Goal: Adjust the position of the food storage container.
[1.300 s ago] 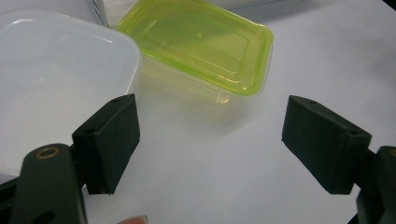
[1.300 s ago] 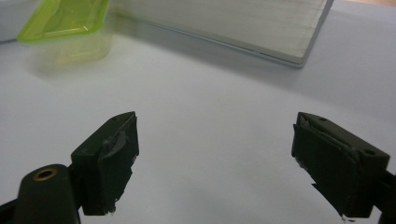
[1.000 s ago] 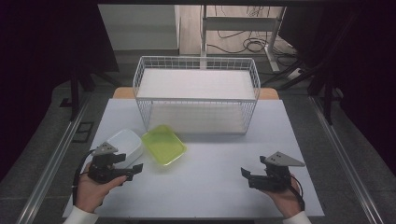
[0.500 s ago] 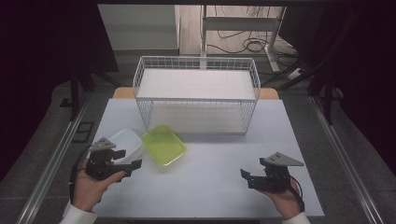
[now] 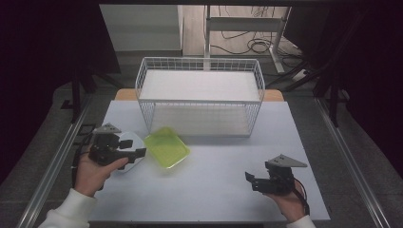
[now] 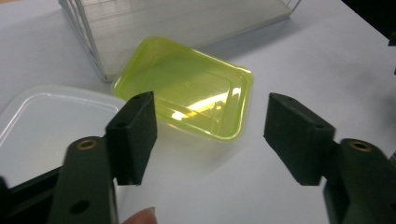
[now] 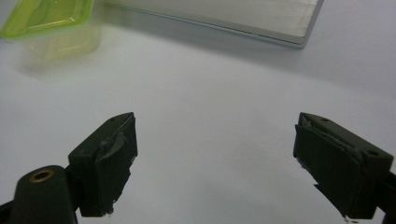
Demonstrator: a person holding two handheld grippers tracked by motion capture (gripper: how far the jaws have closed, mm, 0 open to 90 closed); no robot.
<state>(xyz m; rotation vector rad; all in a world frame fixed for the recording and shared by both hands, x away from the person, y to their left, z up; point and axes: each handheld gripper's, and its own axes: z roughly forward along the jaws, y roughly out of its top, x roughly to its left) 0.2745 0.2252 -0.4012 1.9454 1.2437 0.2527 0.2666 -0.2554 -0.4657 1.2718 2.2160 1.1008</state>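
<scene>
Hovering left tongs just closing, unclenched, nothing between, beside green container rim, right tongs released over bare table

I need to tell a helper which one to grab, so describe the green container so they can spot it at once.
Find the white wire basket at the table's far side. Just before its front left corner lies the green container, a shallow translucent lime tray, open side up. The clear lid at its left is colourless.
</scene>
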